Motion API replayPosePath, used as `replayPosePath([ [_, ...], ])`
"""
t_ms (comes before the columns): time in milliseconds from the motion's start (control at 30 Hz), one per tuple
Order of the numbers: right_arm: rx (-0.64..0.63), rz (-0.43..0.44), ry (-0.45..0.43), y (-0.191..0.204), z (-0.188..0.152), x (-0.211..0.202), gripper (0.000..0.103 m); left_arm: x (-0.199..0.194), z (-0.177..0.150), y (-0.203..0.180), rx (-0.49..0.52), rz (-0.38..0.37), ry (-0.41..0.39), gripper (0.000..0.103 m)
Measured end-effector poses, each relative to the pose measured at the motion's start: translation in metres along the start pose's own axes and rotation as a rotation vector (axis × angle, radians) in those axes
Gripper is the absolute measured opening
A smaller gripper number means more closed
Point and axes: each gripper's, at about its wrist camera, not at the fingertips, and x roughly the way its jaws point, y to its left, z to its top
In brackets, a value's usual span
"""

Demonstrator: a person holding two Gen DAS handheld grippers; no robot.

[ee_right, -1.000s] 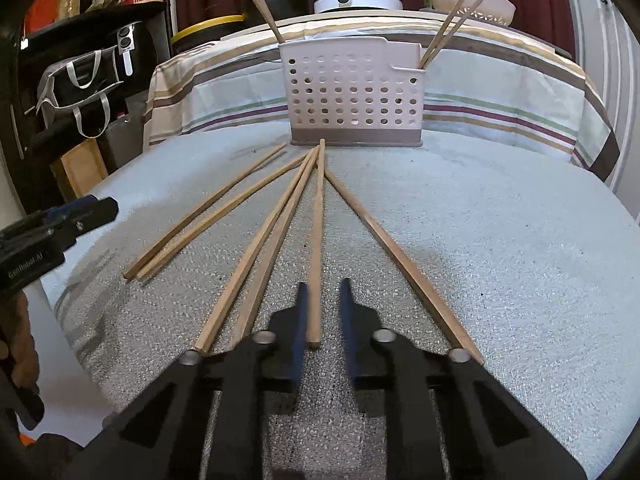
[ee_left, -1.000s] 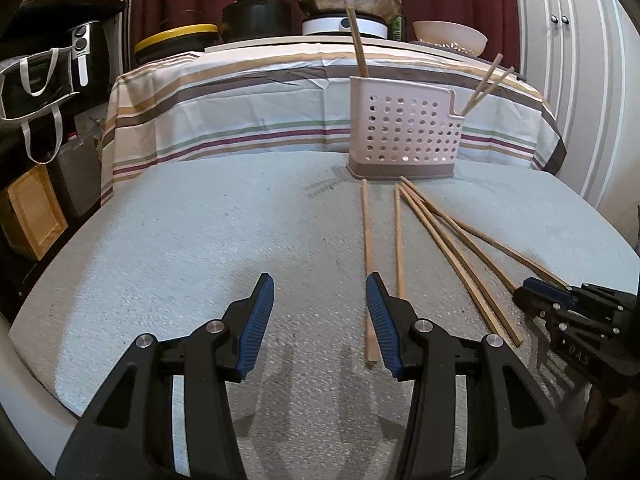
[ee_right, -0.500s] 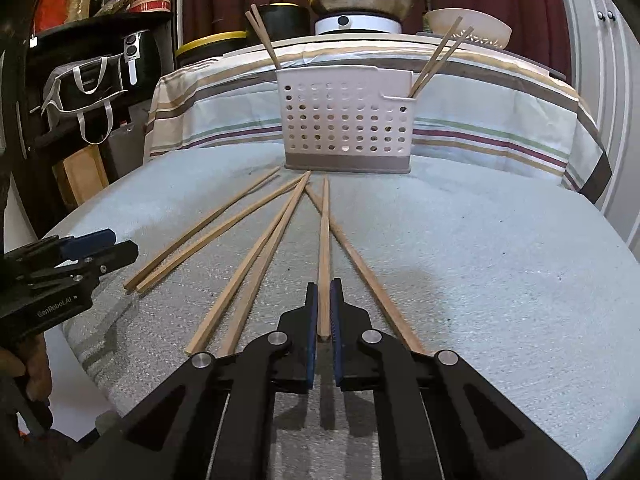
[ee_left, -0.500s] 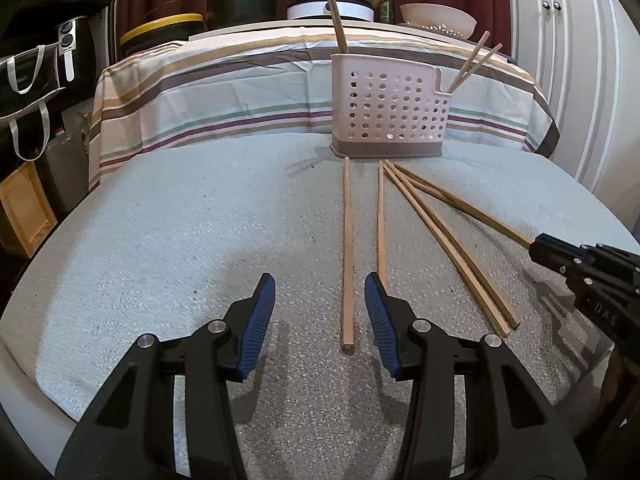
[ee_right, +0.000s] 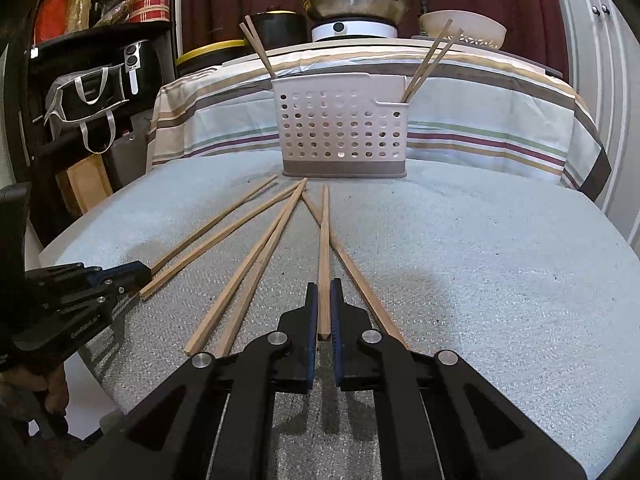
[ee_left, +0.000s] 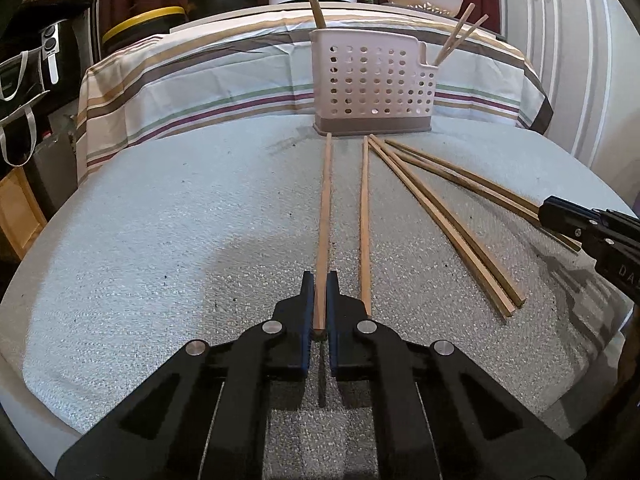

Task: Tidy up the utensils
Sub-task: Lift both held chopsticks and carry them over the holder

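Note:
Several wooden chopsticks lie fanned on the grey foam-topped table [ee_left: 160, 240] in front of a white perforated utensil holder [ee_left: 372, 84]. In the left wrist view my left gripper [ee_left: 318, 282] is shut on the near end of the leftmost chopstick [ee_left: 325, 208]; a second chopstick [ee_left: 365, 220] lies just right of it. My right gripper [ee_right: 325, 286] is shut on the near end of another chopstick [ee_right: 324, 236], which crosses a neighbour. The holder [ee_right: 340, 128] has chopsticks standing at both ends. Each gripper shows at the edge of the other's view: right [ee_left: 554, 210], left [ee_right: 132, 272].
Behind the holder a striped cloth [ee_left: 200, 80] covers a higher table with a pan [ee_right: 356, 2], a black pot and a bowl [ee_right: 464, 26]. Dark shelves with bags [ee_right: 88, 92] stand to the left, white cabinet doors [ee_left: 560, 40] to the right.
My left gripper shifted onto the leftmost chopstick and shut on its near end. My right gripper shut on its chopstick a second ago and has stayed put.

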Motion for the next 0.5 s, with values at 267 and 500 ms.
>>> replayPosePath([
  [267, 0.005, 0.004, -0.035, -0.001, 0.007, -0.012, 0.007, -0.013, 0.005, 0.004, -0.008, 0.012, -0.039, 0.006],
  [500, -0.008, 0.0, -0.099, 0.0, 0.025, -0.03, 0.007, -0.037, 0.022, 0.009, -0.015, 0.014, -0.105, 0.006],
])
